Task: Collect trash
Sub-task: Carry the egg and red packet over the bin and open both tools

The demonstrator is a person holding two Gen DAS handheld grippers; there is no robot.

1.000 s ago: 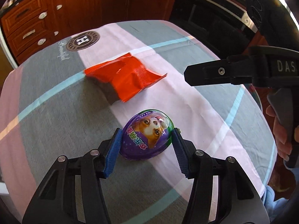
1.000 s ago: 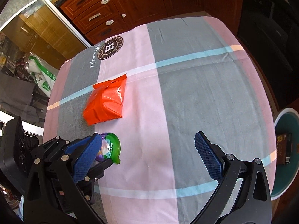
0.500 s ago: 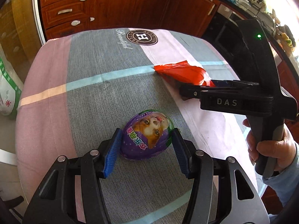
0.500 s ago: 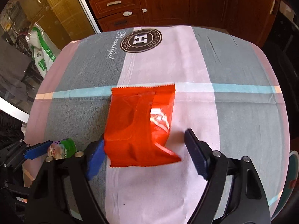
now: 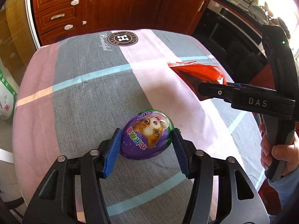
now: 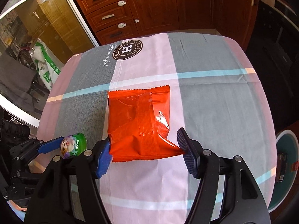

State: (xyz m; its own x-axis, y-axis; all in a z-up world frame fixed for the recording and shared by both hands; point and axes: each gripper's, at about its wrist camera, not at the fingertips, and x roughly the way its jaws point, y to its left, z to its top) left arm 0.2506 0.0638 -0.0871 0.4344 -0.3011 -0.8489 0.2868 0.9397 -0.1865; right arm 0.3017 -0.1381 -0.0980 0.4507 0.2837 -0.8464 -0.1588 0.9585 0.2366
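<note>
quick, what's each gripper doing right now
Left gripper: shut on the purple egg-shaped toy capsule with the puppy picture.
Right gripper: open, its jaws on either side of the near end of the crinkled red snack wrapper, not clamped.

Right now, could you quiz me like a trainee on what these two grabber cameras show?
1. True or false: the left gripper is clamped on the purple egg-shaped capsule.
2. What lies between the right gripper pads? A) red wrapper B) a spoon C) a cup
3. Fill in: beyond the table's right edge stands a round teal ____.

Key:
1. True.
2. A, the red wrapper; the jaws are wide and not clamped.
3. Bin, with some dark packaging inside.
</note>
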